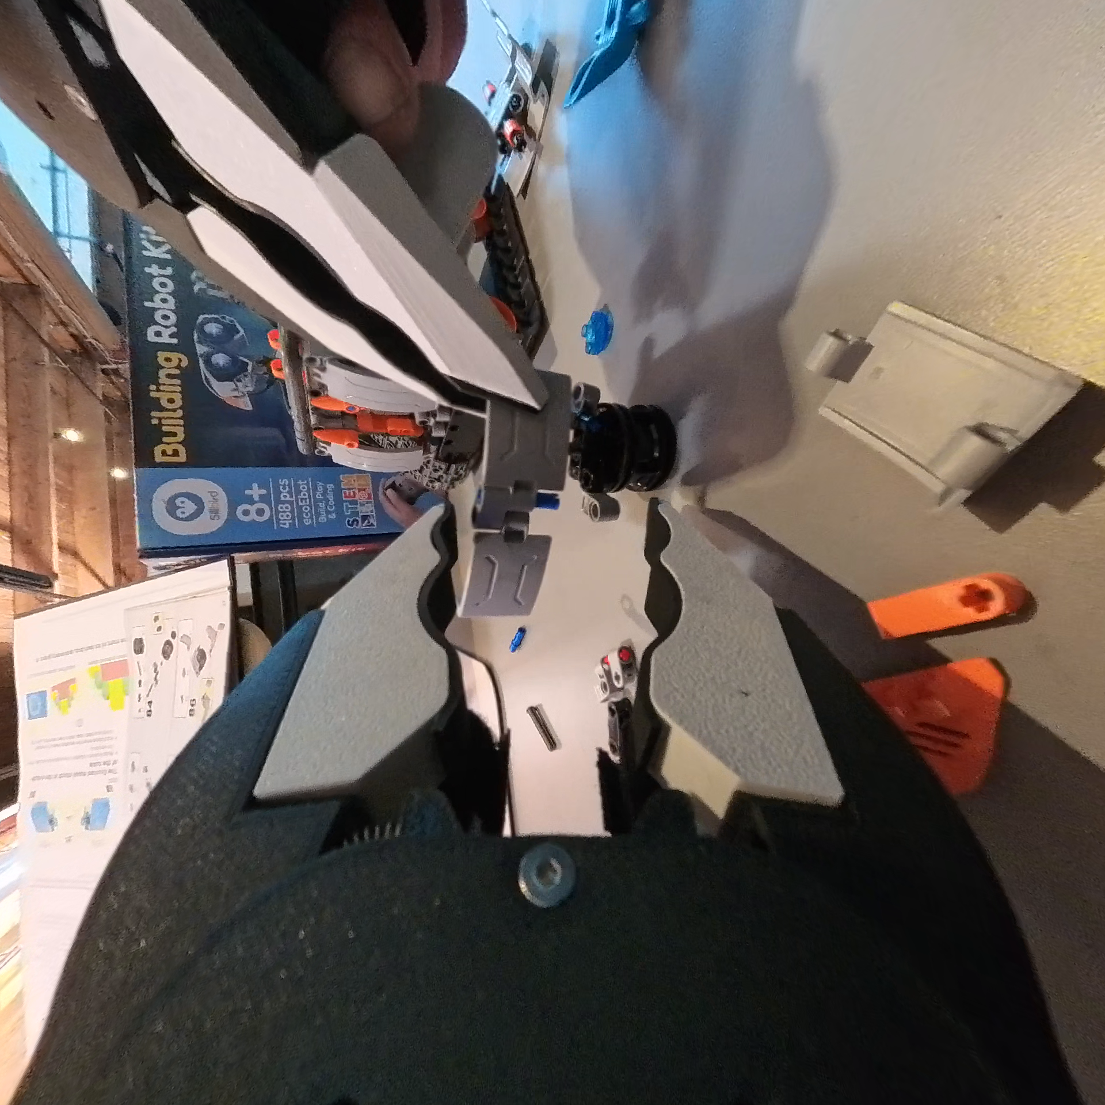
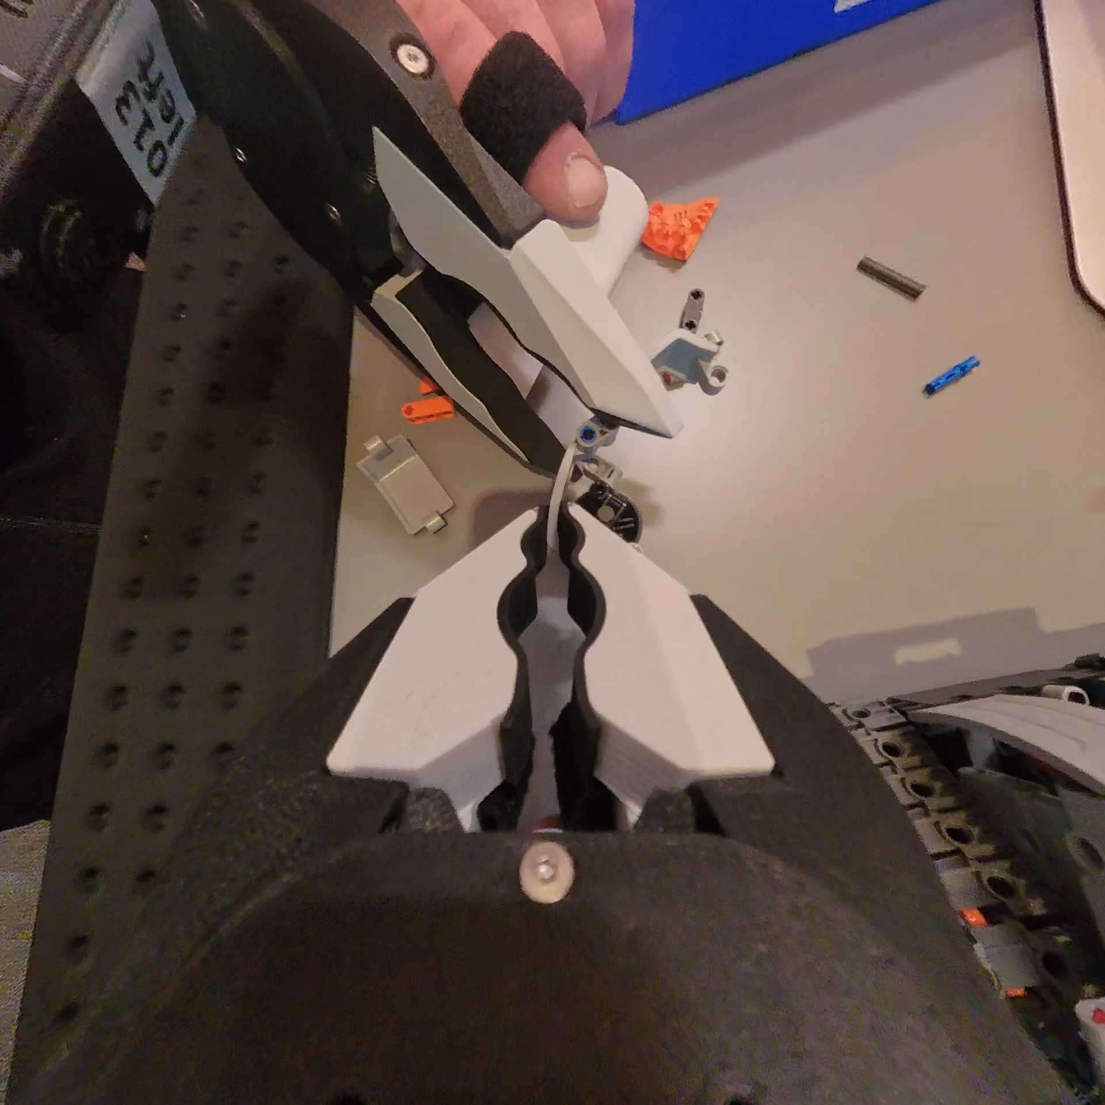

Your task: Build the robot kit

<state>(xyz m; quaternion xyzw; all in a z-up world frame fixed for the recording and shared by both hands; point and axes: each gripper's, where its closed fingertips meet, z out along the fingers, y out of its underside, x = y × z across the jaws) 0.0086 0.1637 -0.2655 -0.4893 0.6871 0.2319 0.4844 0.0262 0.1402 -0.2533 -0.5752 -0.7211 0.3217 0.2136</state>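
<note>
My right gripper (image 2: 556,515) is shut on the thin grey panel (image 2: 557,496) of a small grey assembly with a black wheel (image 2: 613,514), and holds it above the table. In the left wrist view the right gripper (image 1: 538,397) reaches in from the upper left and pinches the assembly's grey body (image 1: 526,442). The black wheel (image 1: 628,439) sticks out to the right and a hinged grey panel (image 1: 505,574) hangs below. My left gripper (image 1: 550,508) is open, its fingertips on either side of that hanging panel and not touching it. It also shows in the right wrist view (image 2: 610,448), held by a hand.
On the pale table lie a grey lid (image 1: 945,394), two orange parts (image 1: 945,604), a blue round piece (image 1: 598,329), a blue pin (image 1: 517,638) and a black axle (image 1: 543,726). A blue kit box (image 1: 239,418) and a booklet (image 1: 119,717) are on the left. A larger tracked build (image 2: 986,807) stands at the right.
</note>
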